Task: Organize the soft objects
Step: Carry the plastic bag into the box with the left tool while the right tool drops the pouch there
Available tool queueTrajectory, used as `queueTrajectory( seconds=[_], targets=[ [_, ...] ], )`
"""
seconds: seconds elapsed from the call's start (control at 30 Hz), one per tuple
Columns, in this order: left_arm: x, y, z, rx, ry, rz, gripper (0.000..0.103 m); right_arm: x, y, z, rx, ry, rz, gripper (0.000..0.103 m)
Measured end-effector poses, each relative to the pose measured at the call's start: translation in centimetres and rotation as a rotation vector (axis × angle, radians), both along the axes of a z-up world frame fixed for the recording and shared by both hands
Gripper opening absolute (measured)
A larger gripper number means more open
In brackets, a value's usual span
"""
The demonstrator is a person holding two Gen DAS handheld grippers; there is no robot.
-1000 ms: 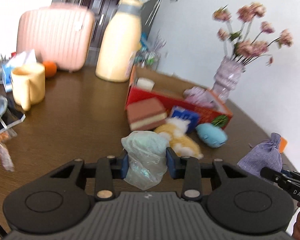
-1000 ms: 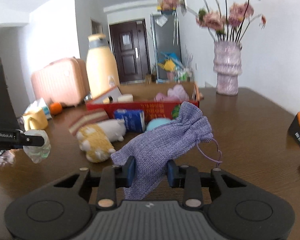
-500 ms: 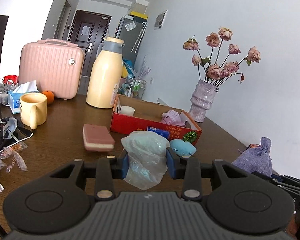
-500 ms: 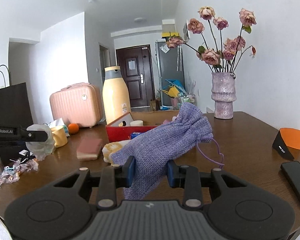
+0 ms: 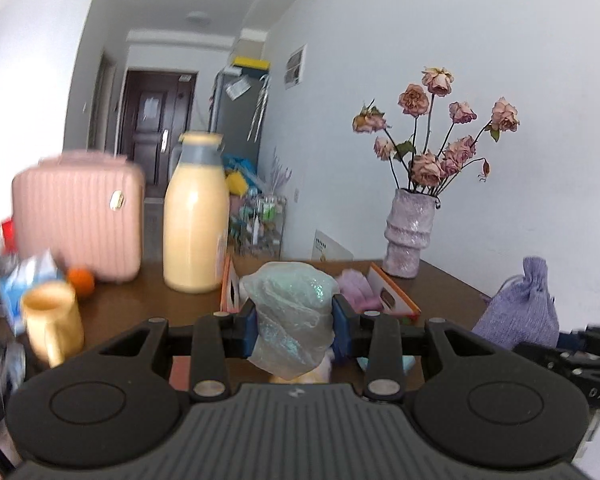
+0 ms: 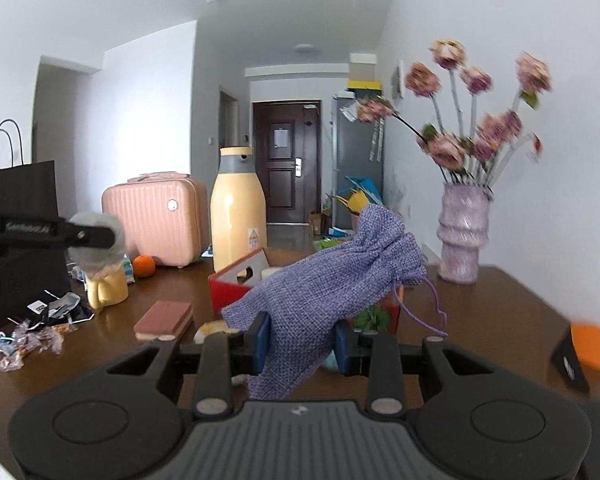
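Above a brown worktop (image 6: 480,312), the left gripper (image 5: 294,326) has its fingers (image 5: 247,326) clamped on a crumpled, glittery pale-green plastic bundle (image 5: 292,312). At its three o'clock, the right gripper (image 6: 302,342) pinches a purple drawstring pouch (image 6: 328,280), held tilted in the air. At twelve o'clock beyond both sits an open red cardboard box (image 6: 230,290), holding a few soft items.
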State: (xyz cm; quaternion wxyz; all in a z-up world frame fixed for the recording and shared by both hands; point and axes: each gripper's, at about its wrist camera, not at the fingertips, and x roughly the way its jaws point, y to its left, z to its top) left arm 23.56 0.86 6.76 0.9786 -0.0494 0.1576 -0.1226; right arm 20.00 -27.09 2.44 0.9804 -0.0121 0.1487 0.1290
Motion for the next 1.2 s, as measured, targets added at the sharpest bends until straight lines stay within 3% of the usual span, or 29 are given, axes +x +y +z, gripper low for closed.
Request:
queueTrajectory(
  seconds=[0.27,0.5,0.63,0.73,0.83,0.9,1.0,1.07,1.2],
  targets=[
    [10.6,-1.4,2.8,0.139,-0.055,-0.02,0.038,9.8,1.4,3.9,-0.114,-0.033,0.105,0.033],
    [22.9,-2.9,0.9,0.196,0.062,-0.05,0.038,23.4,3.0,4.0,-0.117,0.094,0.161,0.033],
    [29.6,-3.1,-2.1,0.211,0.19,-0.033,0.038,32.0,3.8,2.1,-0.029,0.225,0.14,0.033],
    [33.2,-2.6,-4.5,0.185,0.283,-0.03,0.038,37.7,3.8,-0.3,0.093,0.346,0.098,0.033],
    [35.4,-2.1,-6.5,0.164,0.339,-0.023,0.039,41.6,4.3,-3.1,0.161,0.44,0.051,0.033],
    [36.1,-2.1,-7.6,0.161,0.365,-0.027,0.046,43.6,4.6,-4.9,0.223,0.496,0.026,0.033],
    [36.8,-2.4,-8.7,0.178,0.385,-0.038,0.065,45.5,5.3,-6.7,0.271,0.544,0.028,0.043],
    [37.1,-2.5,-9.0,0.176,0.389,-0.048,0.067,46.0,5.4,-7.4,0.272,0.536,0.009,0.073],
    [37.1,-2.5,-9.1,0.164,0.387,-0.055,0.067,45.4,5.9,-8.6,0.163,0.515,-0.022,0.074]
  ],
)
